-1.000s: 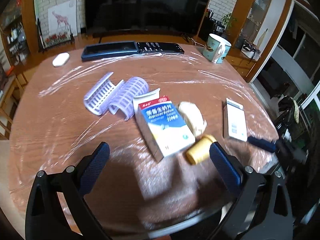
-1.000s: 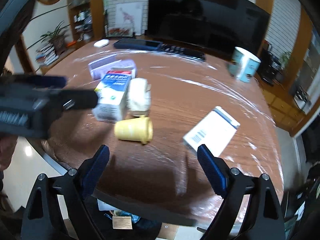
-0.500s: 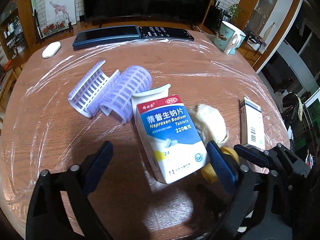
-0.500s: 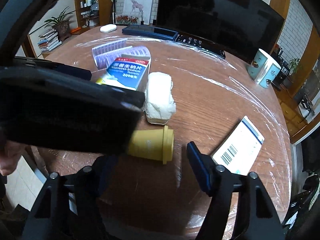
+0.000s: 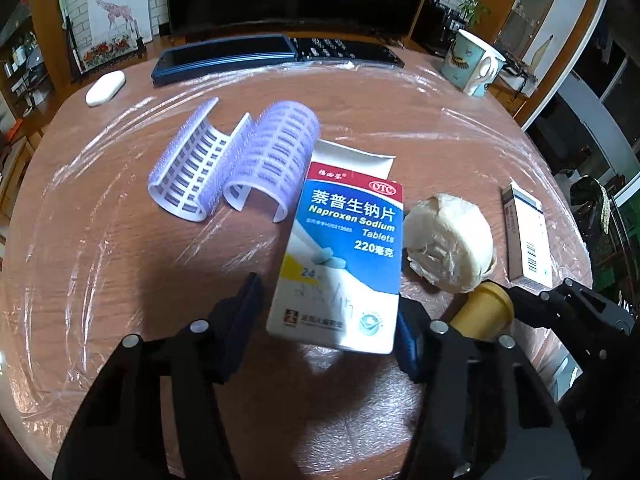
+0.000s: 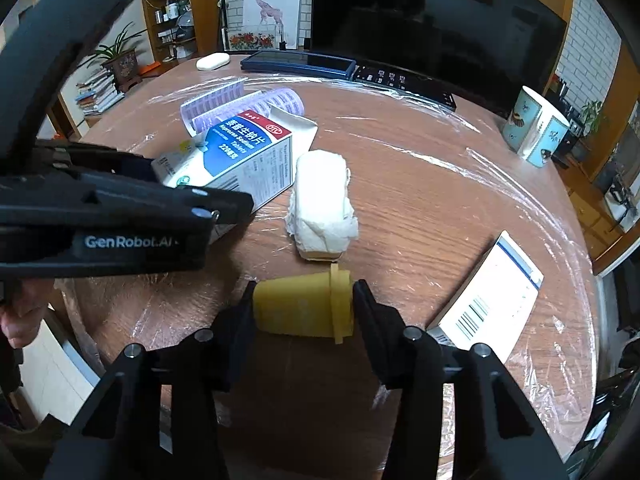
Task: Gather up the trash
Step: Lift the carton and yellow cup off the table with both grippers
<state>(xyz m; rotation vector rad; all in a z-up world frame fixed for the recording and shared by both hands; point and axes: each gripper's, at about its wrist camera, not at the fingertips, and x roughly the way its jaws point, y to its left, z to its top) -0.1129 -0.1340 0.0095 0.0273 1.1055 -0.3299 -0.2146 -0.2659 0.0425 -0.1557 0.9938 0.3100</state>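
A white and blue medicine box (image 5: pixel 344 248) lies on the film-covered round table (image 5: pixel 100 280). My left gripper (image 5: pixel 328 300) straddles the box's near end with its jaws closing. The right pad is at the box's edge and a thin gap shows at the left pad. A yellow plastic cup (image 6: pixel 300 304) lies on its side near the front edge. My right gripper (image 6: pixel 304 300) is closing on it, with a pad on the base and one on the rim. A white crumpled wad (image 6: pixel 324 204) sits between the box and the cup.
Purple hair rollers (image 5: pixel 240 164) lie behind the medicine box. A small white barcode box (image 6: pixel 488 304) is at the right, and a patterned mug (image 5: pixel 472 64) at the far right. A dark tablet (image 5: pixel 224 58), a remote (image 5: pixel 344 50) and a white oval case (image 5: pixel 105 87) line the back edge.
Both grippers came down and forward. The left jaws narrowed from wide open to either side of the medicine box. The right jaws narrowed onto the yellow cup's two ends.
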